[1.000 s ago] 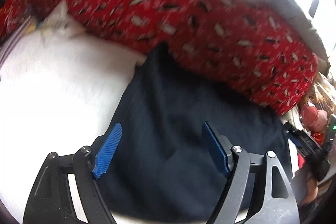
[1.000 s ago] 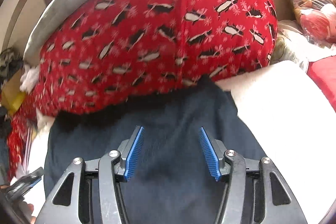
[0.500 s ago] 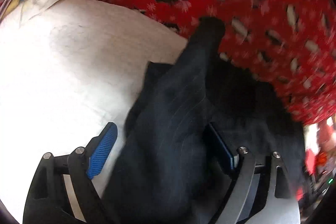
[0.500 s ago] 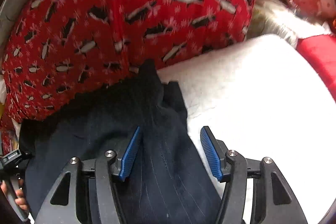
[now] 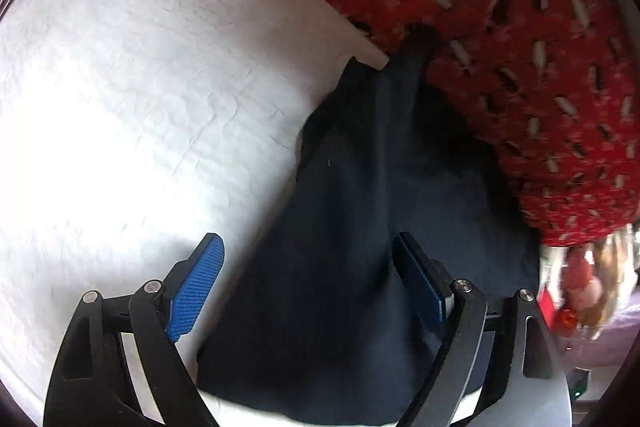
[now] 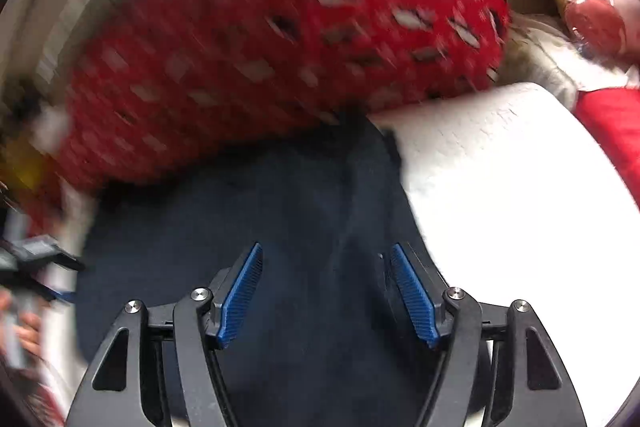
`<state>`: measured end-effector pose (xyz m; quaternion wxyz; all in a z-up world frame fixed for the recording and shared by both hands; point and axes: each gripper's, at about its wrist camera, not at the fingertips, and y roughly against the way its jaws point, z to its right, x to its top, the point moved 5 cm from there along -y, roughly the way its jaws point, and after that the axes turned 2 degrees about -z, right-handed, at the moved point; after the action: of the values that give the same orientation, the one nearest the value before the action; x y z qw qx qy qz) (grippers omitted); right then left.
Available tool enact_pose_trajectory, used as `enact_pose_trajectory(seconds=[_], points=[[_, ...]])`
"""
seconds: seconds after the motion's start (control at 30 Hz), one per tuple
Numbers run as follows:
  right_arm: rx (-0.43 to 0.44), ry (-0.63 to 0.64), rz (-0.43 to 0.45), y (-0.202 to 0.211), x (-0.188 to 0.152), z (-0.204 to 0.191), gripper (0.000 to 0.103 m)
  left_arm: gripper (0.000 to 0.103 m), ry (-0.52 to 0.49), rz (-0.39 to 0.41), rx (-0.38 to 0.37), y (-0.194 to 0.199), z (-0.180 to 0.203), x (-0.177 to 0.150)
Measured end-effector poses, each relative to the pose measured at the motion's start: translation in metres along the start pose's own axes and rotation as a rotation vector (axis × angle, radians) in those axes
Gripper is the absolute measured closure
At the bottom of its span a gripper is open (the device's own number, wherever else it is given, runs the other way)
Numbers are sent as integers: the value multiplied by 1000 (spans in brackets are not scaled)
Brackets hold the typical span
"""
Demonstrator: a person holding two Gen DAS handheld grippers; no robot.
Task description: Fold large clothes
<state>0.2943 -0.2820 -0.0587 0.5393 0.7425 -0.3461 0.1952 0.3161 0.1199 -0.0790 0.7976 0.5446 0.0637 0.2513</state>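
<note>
Looking down the left wrist view: left gripper (image 5: 308, 281) jaws spread wide, just been opening, dark navy garment (image 5: 360, 227) lying loose between them, unpinched. Garment sits on the white surface (image 5: 140, 107), its far end touching the red patterned bedding (image 5: 500, 27). Right wrist view, blurred: right gripper (image 6: 326, 293) jaws also spread, just been opening, over the same garment (image 6: 280, 227), nothing gripped.

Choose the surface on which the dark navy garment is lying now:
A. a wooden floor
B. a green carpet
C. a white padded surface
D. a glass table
C: in both wrist views the dark navy garment lies spread on the white padded surface, with the red patterned fabric bunched behind it.
</note>
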Motion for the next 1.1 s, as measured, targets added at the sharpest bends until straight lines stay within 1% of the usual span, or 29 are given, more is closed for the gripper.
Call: enact_pose_trajectory(seconds=[0.07, 0.13, 0.17, 0.2, 0.23, 0.27, 0.33, 0.37, 0.4, 0.43, 0.5, 0.53, 0.57, 0.6, 0.63, 0.67, 0.7, 0.73, 0.8, 0.87, 0.93, 0.97, 1.0, 1.03, 1.1], points=[[68, 32, 6, 5, 0, -18, 34, 16, 30, 1, -55, 12, -6, -14], [108, 99, -29, -5, -9, -41, 34, 16, 57, -16, -144, 19, -9, -36], [116, 131, -61, -15, -17, -49, 32, 16, 67, -27, -172, 19, -14, -40], [115, 163, -125, -30, -27, -55, 31, 16, 84, -36, -208, 21, -19, -50], [82, 202, -212, -47, -39, -58, 31, 16, 95, -44, -243, 24, -22, -60], [12, 274, -230, -56, -47, -63, 32, 16, 99, -48, -288, 28, -27, -69], [-49, 354, -171, -48, -41, -77, 32, 16, 97, -39, -330, 31, -24, -73], [-39, 347, -156, -43, -35, -82, 32, 16, 100, -29, -348, 33, -26, -78], [12, 317, -123, -36, -25, -88, 34, 16, 103, -28, -363, 33, -28, -81], [49, 295, -84, -30, -14, -92, 33, 16, 112, -32, -374, 34, -29, -78], [53, 284, -18, -26, -3, -100, 31, 16, 180, -39, -423, 28, -41, -93], [46, 283, -12, -30, -1, -102, 31, 16, 212, -54, -456, 22, -40, -97], [33, 278, -31, -43, 2, -102, 31, 16, 236, -80, -477, 14, -37, -103], [16, 272, -83, -59, -1, -100, 31, 16, 249, -99, -487, 8, -35, -109], [-12, 269, -182, -77, -11, -94, 30, 16, 254, -109, -496, 4, -34, -117], [-27, 300, -223, -97, -22, -89, 27, 16, 249, -109, -489, 1, -32, -120], [-32, 353, -141, -90, -25, -95, 26, 16, 234, -84, -465, 2, -31, -119], [-64, 415, -110, -91, -29, -99, 26, 16, 228, -66, -453, 7, -30, -119], [-68, 401, -100, -90, -25, -99, 25, 16, 233, 26, -430, 26, -33, -102], [-44, 379, -102, -89, -22, -97, 24, 16, 213, 124, -412, 54, -34, -80], [-36, 374, -95, -88, -20, -97, 24, 16, 172, 176, -352, 70, -33, -57], [-39, 377, -90, -85, -22, -98, 24, 15, 145, 185, -315, 74, -32, -40], [-40, 378, -84, -85, -21, -98, 24, 15, 135, 175, -290, 72, -33, -27], [-38, 377, -79, -84, -19, -98, 24, 15, 133, 152, -284, 66, -32, -15], [-37, 376, -75, -87, -30, -97, 24, 15, 153, 70, -309, 43, -30, 8]])
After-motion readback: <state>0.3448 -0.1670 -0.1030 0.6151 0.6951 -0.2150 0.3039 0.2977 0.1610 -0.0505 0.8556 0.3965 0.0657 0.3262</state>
